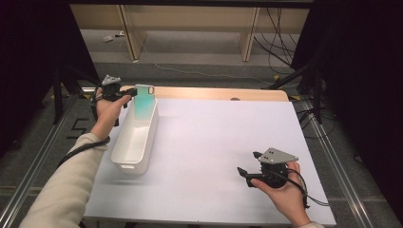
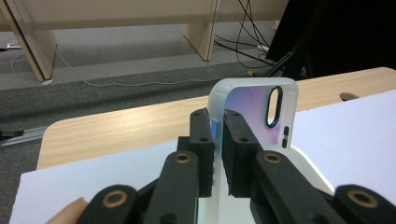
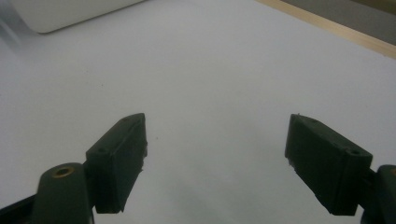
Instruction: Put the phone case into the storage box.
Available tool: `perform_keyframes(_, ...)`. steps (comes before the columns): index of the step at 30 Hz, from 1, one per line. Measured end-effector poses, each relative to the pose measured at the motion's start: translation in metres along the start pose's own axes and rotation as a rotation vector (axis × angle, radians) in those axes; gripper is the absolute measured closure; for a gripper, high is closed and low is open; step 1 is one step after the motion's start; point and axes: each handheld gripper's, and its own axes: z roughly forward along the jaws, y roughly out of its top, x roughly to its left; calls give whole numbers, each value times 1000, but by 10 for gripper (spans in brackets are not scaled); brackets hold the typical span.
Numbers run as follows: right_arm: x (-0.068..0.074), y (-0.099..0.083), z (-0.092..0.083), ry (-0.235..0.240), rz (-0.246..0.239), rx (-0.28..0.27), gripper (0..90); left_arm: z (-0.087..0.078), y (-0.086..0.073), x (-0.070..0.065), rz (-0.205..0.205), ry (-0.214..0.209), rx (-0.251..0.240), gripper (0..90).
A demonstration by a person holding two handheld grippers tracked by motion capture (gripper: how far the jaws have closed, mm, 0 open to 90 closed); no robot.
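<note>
The left gripper [image 1: 127,96], at ten o'clock on an outstretched sleeved arm, has its jaws clamped together. The right gripper [image 1: 247,171], at four o'clock, rests in an upturned hand, jaws spread wide, pointing toward nine.

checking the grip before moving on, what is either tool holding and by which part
The left tool is shut on the phone case, pinching one long side edge. The right tool is open, holding nothing.
</note>
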Motion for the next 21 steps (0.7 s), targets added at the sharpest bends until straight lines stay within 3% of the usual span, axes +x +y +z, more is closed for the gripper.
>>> perform_keyframes(12,0,0,0,0,2,0,221,2,-4,1,6,12,16,822)
perform_keyframes(21,0,0,0,1,1,2,219,3,-4,0,43,40,35,820)
